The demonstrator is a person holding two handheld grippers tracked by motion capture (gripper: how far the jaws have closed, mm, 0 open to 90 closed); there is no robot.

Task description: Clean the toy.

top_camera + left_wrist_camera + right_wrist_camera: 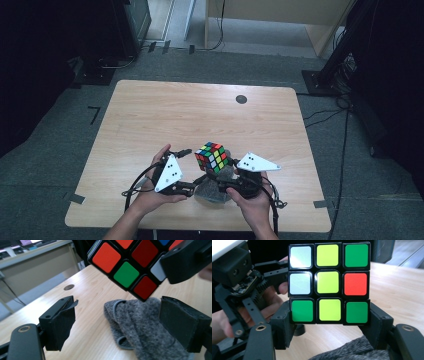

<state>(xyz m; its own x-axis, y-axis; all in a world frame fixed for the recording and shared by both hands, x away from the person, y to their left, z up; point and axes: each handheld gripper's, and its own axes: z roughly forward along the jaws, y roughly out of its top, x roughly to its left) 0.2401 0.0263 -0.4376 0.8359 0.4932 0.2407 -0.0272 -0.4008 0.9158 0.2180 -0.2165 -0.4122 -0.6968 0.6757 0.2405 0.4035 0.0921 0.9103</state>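
The right gripper is clamping the puzzle cube by its bottom row, one black jaw pressing on each side, and it is holding the cube up in the air above the grey cloth that is lying on the wooden table. The left gripper is standing with its jaws apart and nothing between them (the pads are not touching the cube or the cloth); the cube is hanging just above and in front of it. In the high view the cube is sitting between the two hands, near the front edge of the table, with the cloth directly below it
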